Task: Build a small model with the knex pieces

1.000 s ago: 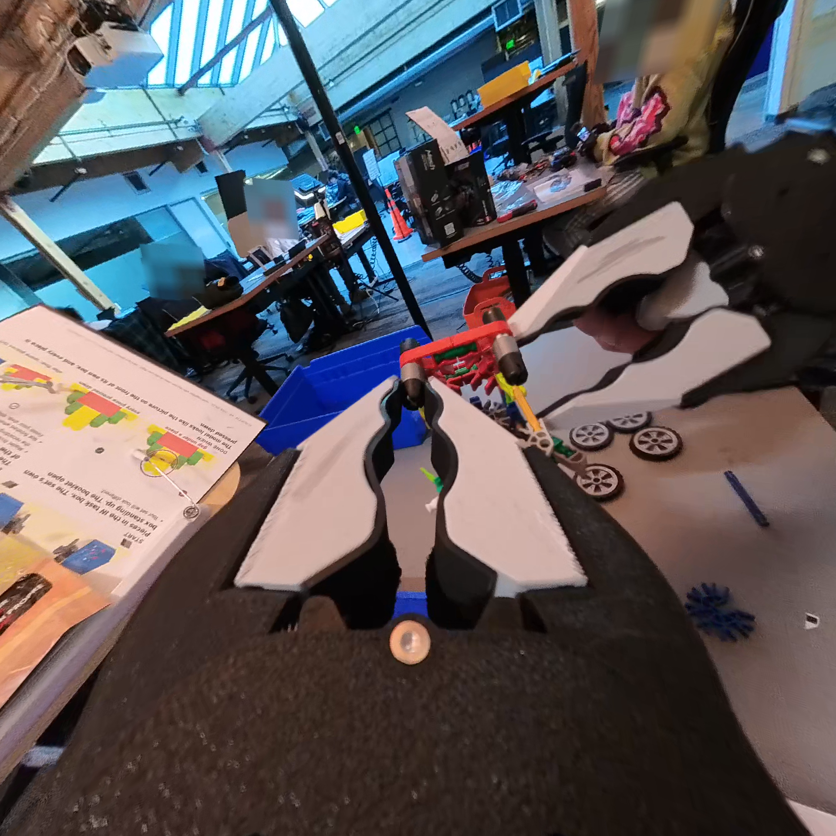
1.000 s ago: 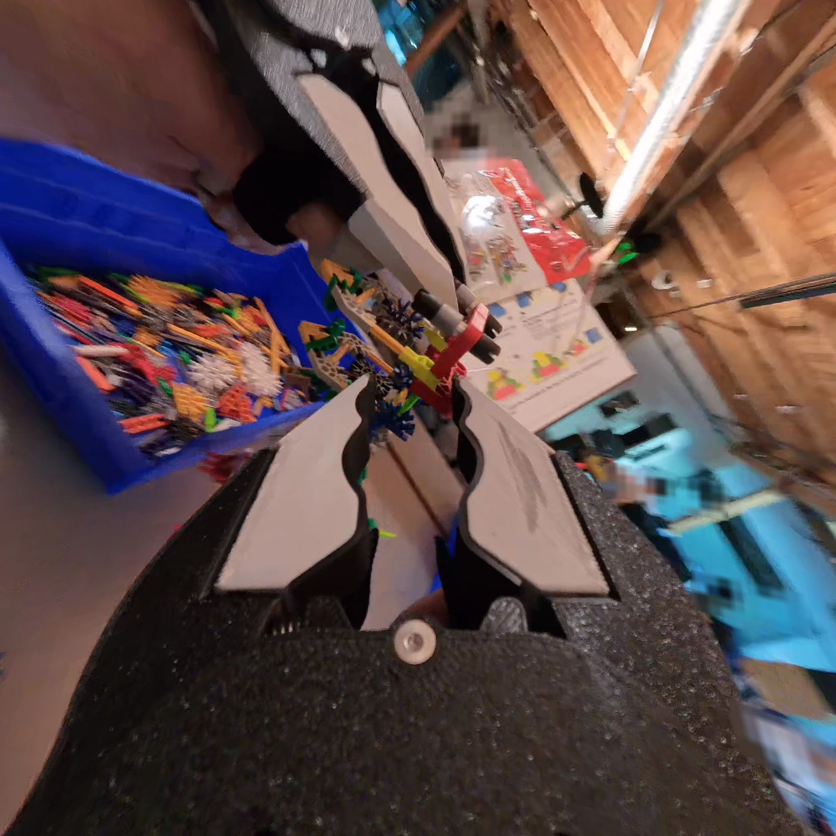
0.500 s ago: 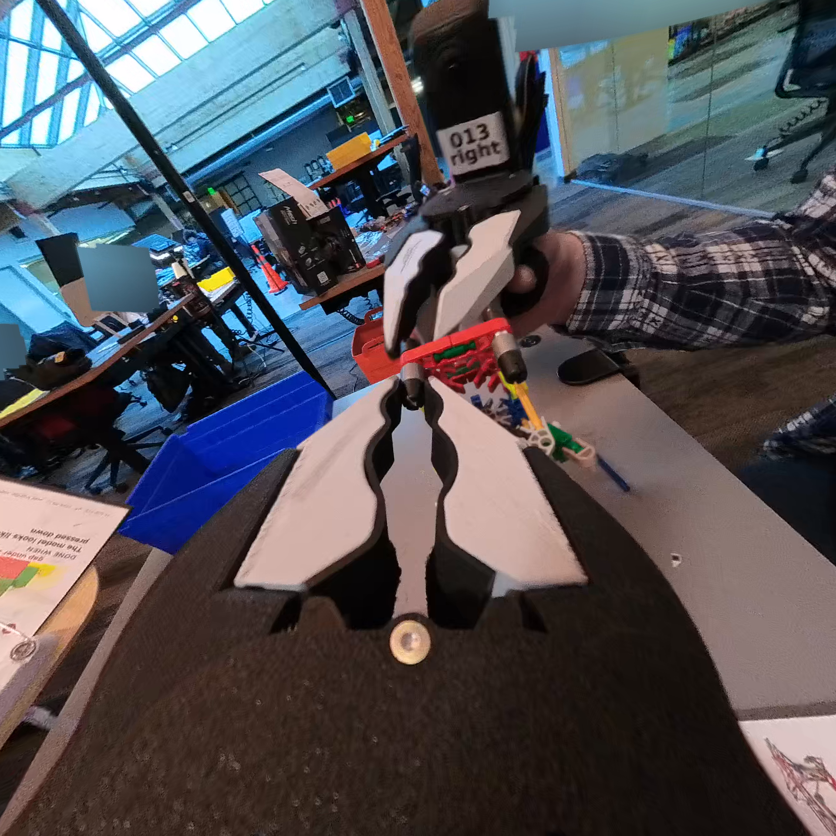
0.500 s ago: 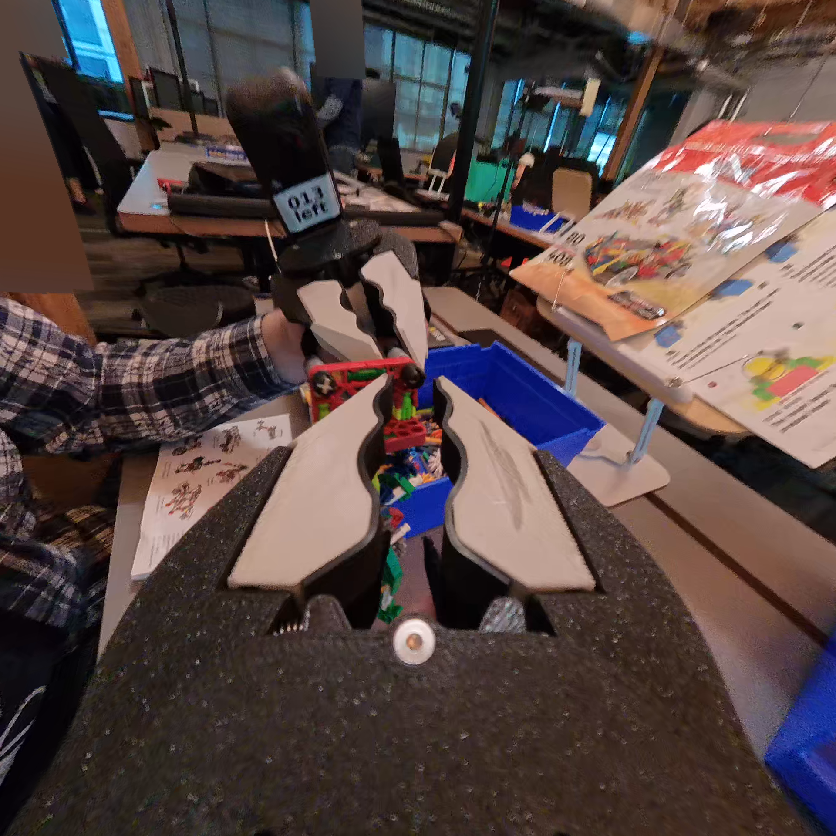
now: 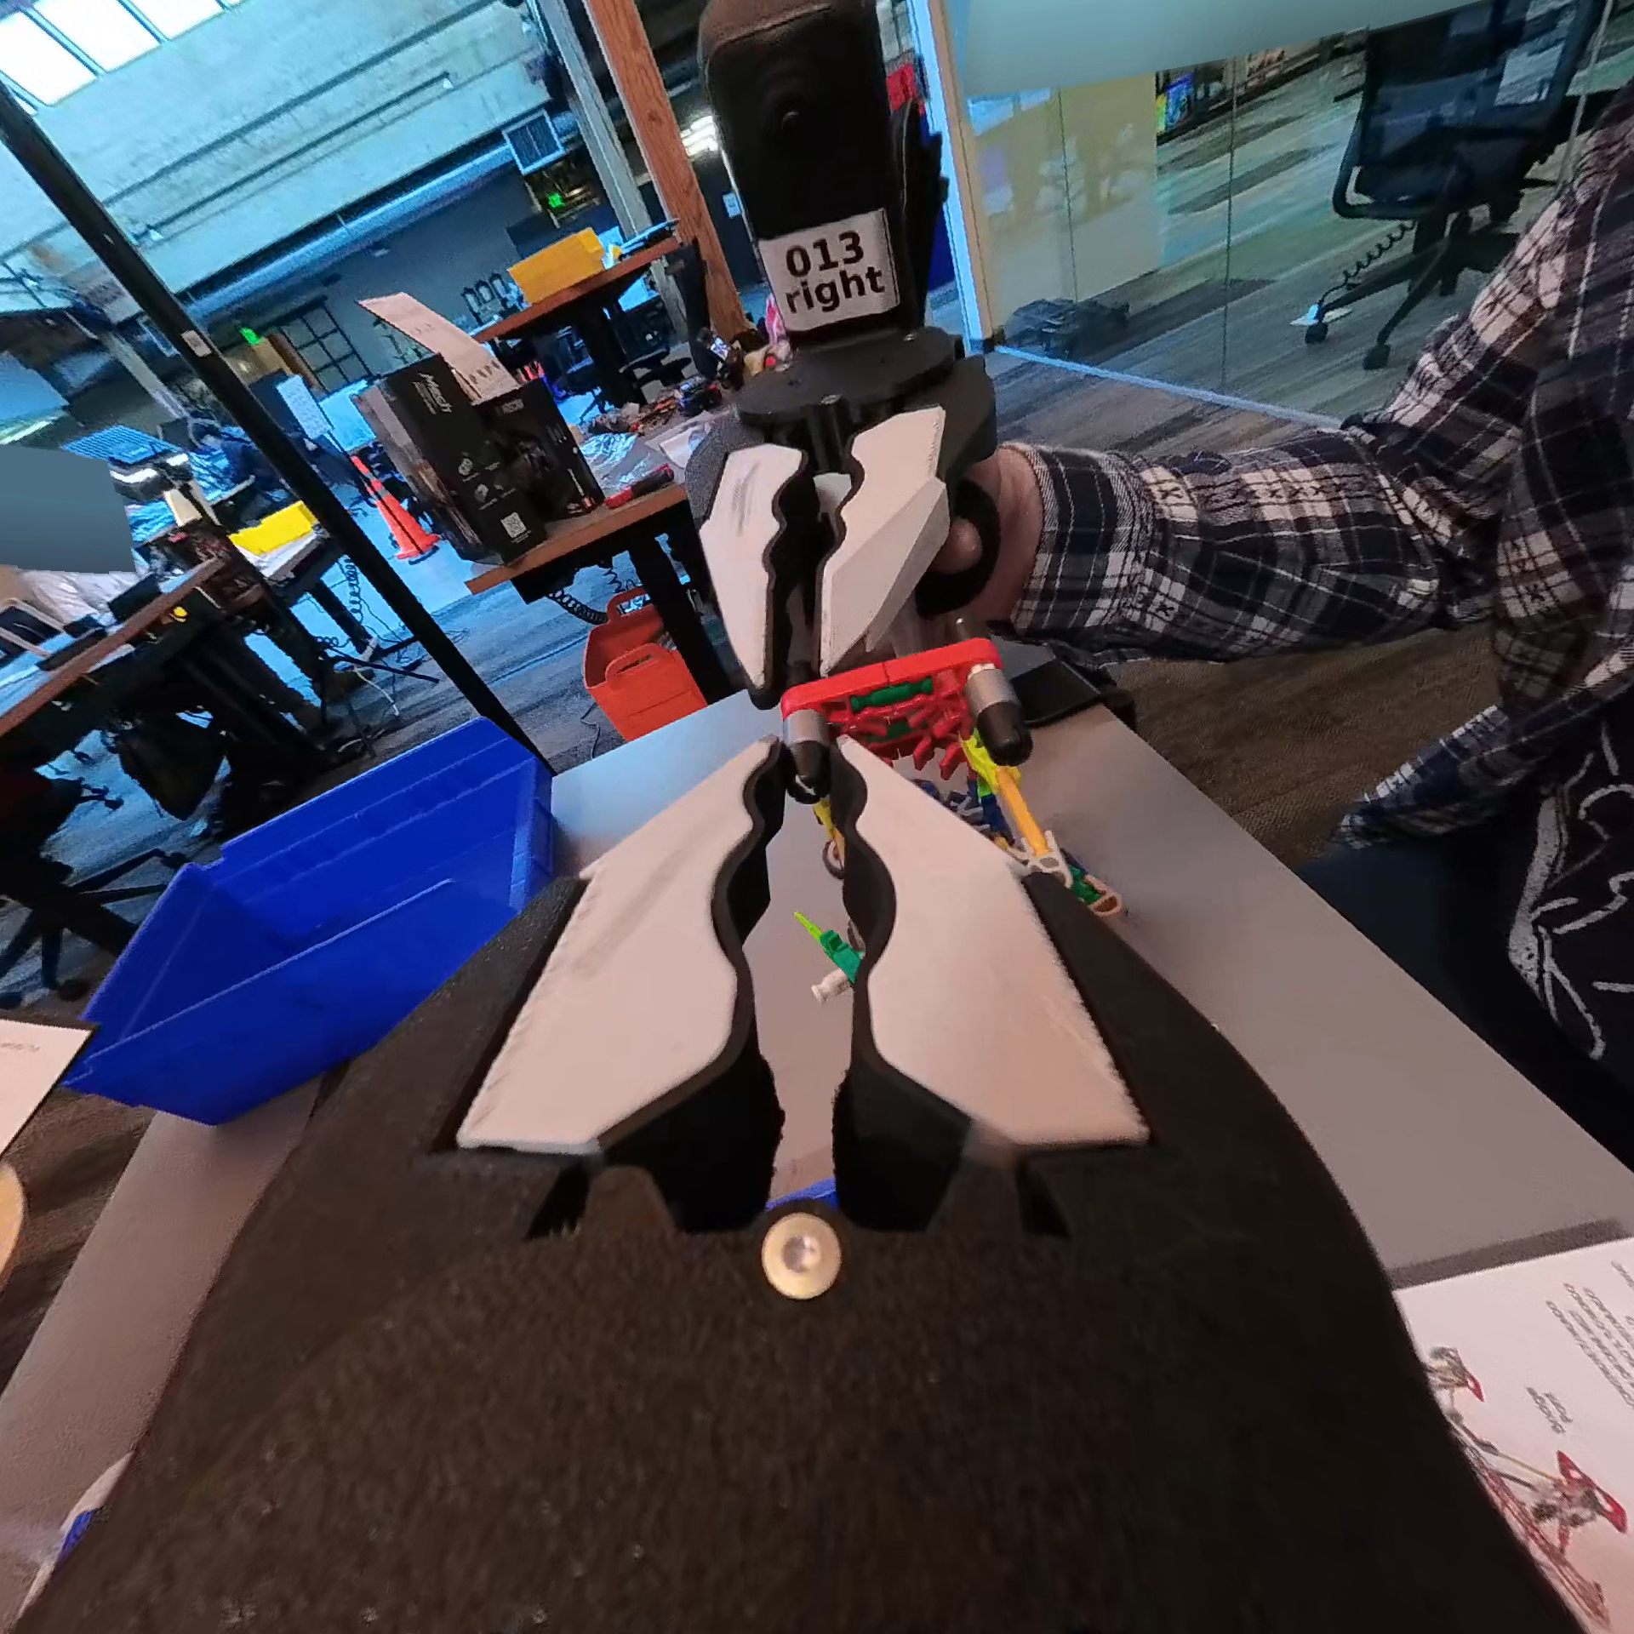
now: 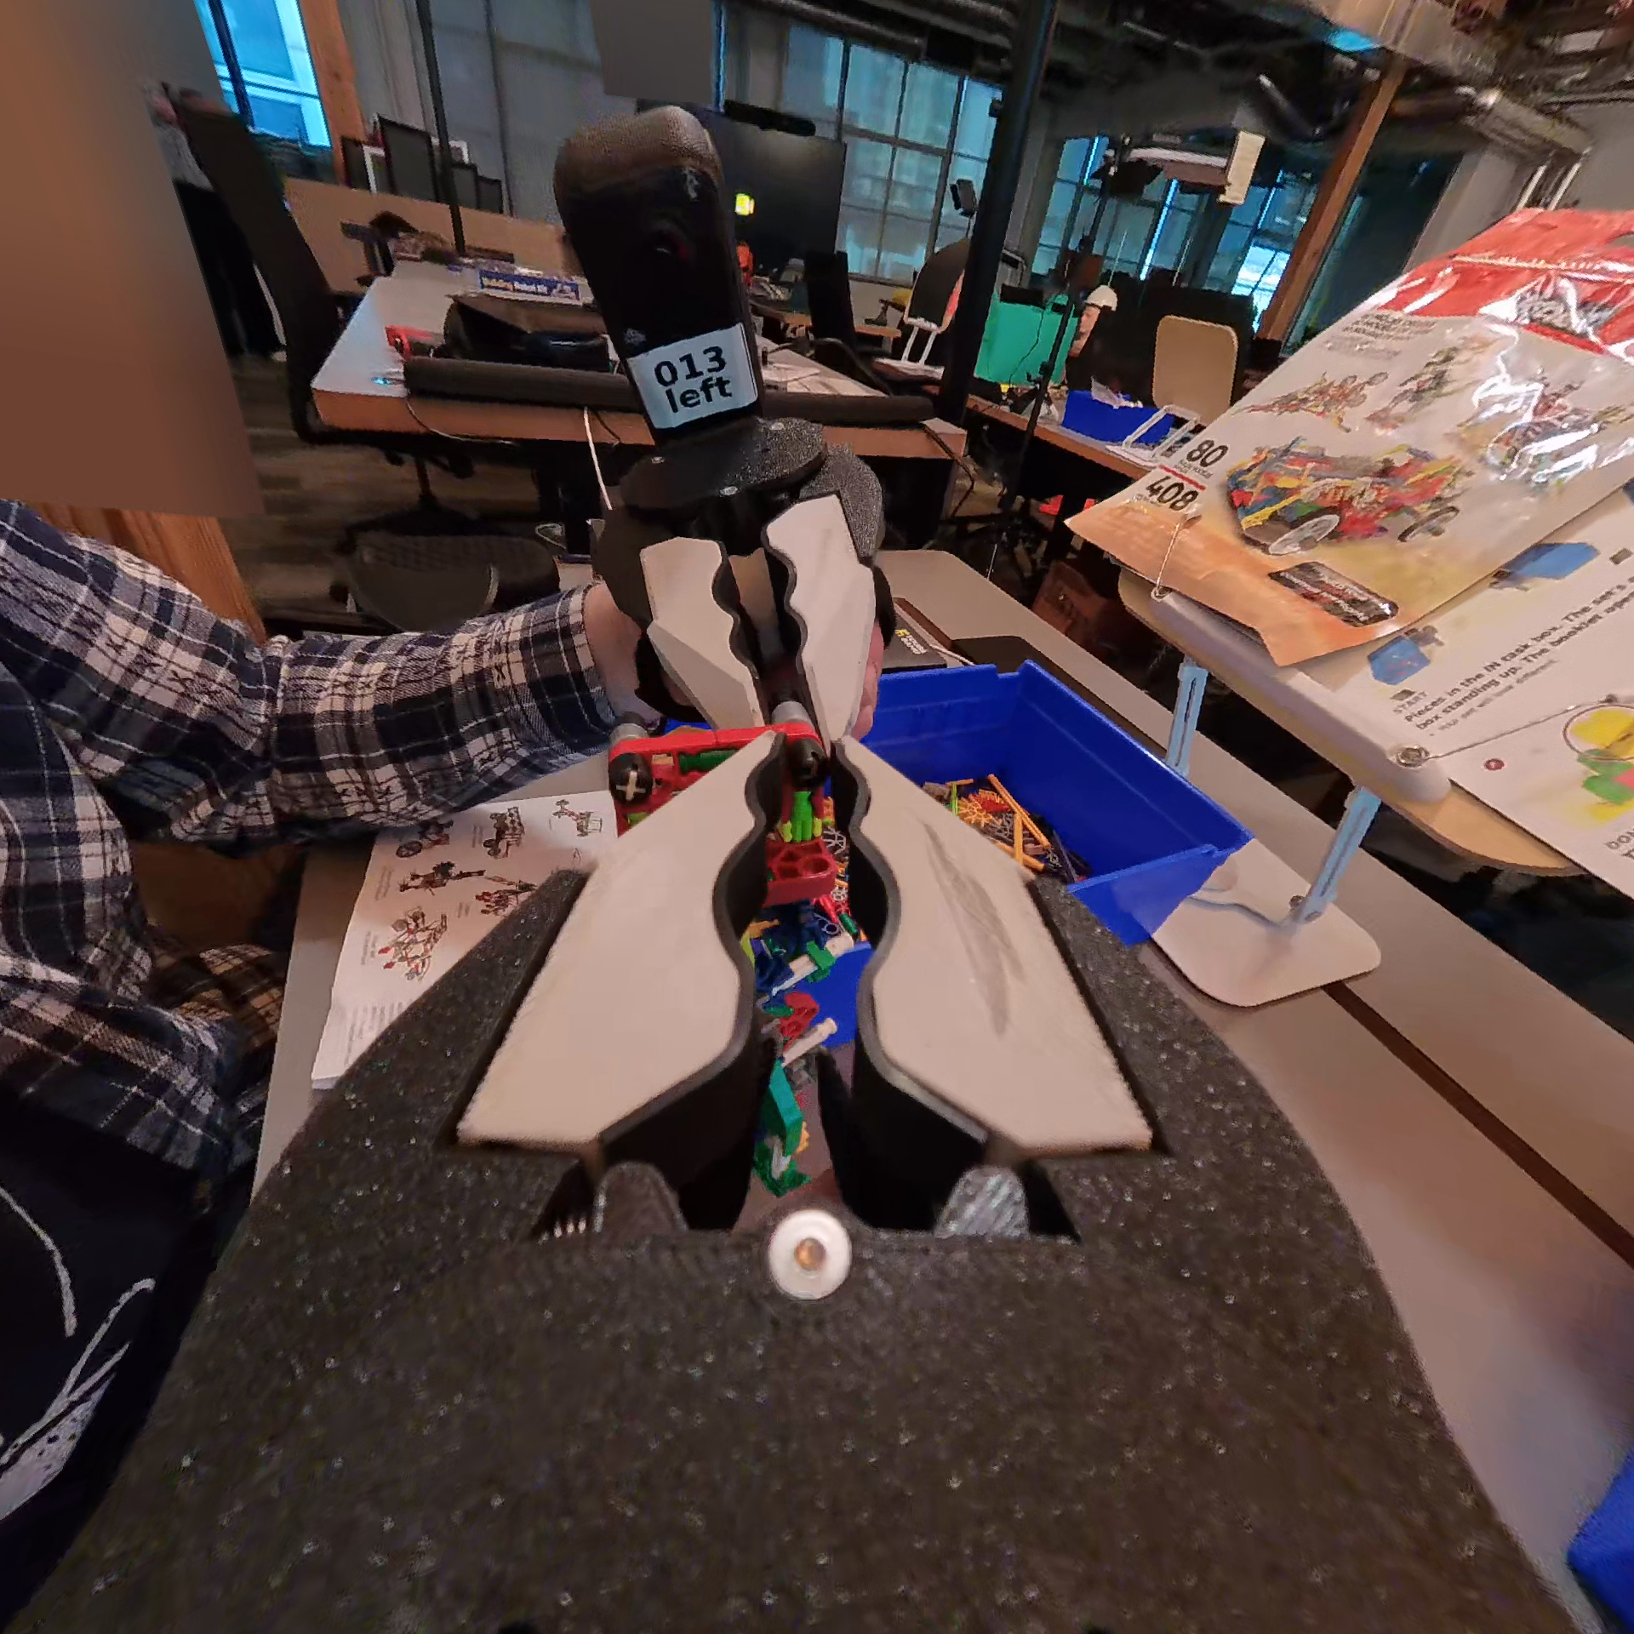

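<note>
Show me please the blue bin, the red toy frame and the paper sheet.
blue bin point(image 6: 1141, 800): right wrist view, outer side wall.
red toy frame point(image 5: 893, 676): left wrist view, top bar.
paper sheet point(image 6: 424, 920): right wrist view, middle of page.

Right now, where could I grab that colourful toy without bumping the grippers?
Probably the free grey-and-black peg on the red frame, from the side away from the blue bin. It sticks out bare; the left gripper and right gripper crowd the other peg.

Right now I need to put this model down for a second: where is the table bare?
Bare grey table lies right of the left gripper, between the loose green piece and the instruction sheet. Another strip shows behind the blue bin. Under the toy model loose parts crowd the top.
</note>
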Action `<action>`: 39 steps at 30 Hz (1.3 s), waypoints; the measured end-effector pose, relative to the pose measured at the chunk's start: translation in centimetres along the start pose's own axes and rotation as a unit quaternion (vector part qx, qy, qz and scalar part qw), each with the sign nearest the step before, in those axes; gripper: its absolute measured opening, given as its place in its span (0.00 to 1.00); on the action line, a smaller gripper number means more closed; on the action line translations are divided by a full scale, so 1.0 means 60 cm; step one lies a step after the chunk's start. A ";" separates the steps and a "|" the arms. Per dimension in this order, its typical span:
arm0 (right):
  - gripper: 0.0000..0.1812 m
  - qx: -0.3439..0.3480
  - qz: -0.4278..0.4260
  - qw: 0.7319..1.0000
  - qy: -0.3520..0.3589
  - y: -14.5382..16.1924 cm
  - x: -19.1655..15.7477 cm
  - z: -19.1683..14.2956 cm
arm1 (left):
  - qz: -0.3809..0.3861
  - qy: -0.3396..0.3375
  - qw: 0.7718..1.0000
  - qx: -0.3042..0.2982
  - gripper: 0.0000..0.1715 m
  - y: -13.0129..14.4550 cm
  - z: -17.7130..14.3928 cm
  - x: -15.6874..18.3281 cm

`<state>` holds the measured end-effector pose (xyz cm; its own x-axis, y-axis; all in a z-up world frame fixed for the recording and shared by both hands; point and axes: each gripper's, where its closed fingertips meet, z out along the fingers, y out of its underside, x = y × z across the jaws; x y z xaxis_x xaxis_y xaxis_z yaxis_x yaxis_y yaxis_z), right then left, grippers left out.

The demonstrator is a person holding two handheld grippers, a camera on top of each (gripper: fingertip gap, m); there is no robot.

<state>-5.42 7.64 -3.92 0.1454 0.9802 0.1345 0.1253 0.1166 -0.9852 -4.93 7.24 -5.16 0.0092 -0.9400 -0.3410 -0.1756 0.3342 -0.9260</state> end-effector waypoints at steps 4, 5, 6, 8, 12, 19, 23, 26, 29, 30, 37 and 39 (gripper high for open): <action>0.07 -0.002 0.010 1.000 0.004 0.001 0.001 -0.002 | -0.003 0.006 1.000 0.005 0.04 0.000 0.001 0.002; 0.07 -0.002 0.011 1.000 0.002 0.002 0.000 -0.003 | -0.001 0.005 1.000 0.006 0.04 -0.001 0.002 0.003; 0.09 -0.003 0.014 1.000 0.001 0.003 0.001 -0.004 | -0.001 0.004 1.000 0.006 0.04 -0.002 0.002 0.003; 0.09 -0.002 0.016 1.000 -0.006 0.005 -0.002 -0.006 | -0.002 0.011 1.000 0.008 0.04 -0.004 0.004 0.007; 0.05 -0.009 0.004 1.000 -0.009 0.006 -0.008 -0.005 | -0.003 0.013 1.000 0.010 0.04 -0.003 0.004 0.008; 0.04 0.001 0.004 1.000 0.005 0.005 -0.002 -0.008 | -0.012 0.004 0.999 0.030 0.05 -0.018 0.002 0.003; 0.03 -0.002 0.003 1.000 0.015 0.013 -0.003 -0.009 | 0.012 -0.013 1.000 -0.007 0.02 -0.009 0.005 0.002; 0.03 0.003 0.006 1.000 0.014 0.013 -0.003 -0.012 | 0.011 -0.024 0.999 -0.017 0.07 -0.005 0.008 -0.003; 0.03 0.012 0.010 1.000 0.014 0.007 -0.004 -0.016 | 0.003 -0.024 1.000 -0.012 0.12 -0.004 0.006 -0.006; 0.03 0.012 0.008 1.000 0.015 0.007 -0.004 -0.016 | 0.000 -0.016 1.000 -0.008 0.11 -0.006 0.008 -0.001; 0.03 0.014 0.012 1.000 0.010 0.007 -0.006 -0.016 | 0.013 -0.010 1.000 -0.014 0.04 -0.001 0.016 0.005; 0.04 0.011 0.004 1.000 0.010 0.009 -0.008 -0.014 | 0.026 -0.007 1.000 -0.015 0.04 0.000 0.015 0.008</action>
<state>-4.59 7.10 -4.45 0.1652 0.9778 0.1286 0.1030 0.1125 -0.9883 -4.02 6.84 -5.44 0.0139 -0.9203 -0.3909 -0.2054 0.3800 -0.9019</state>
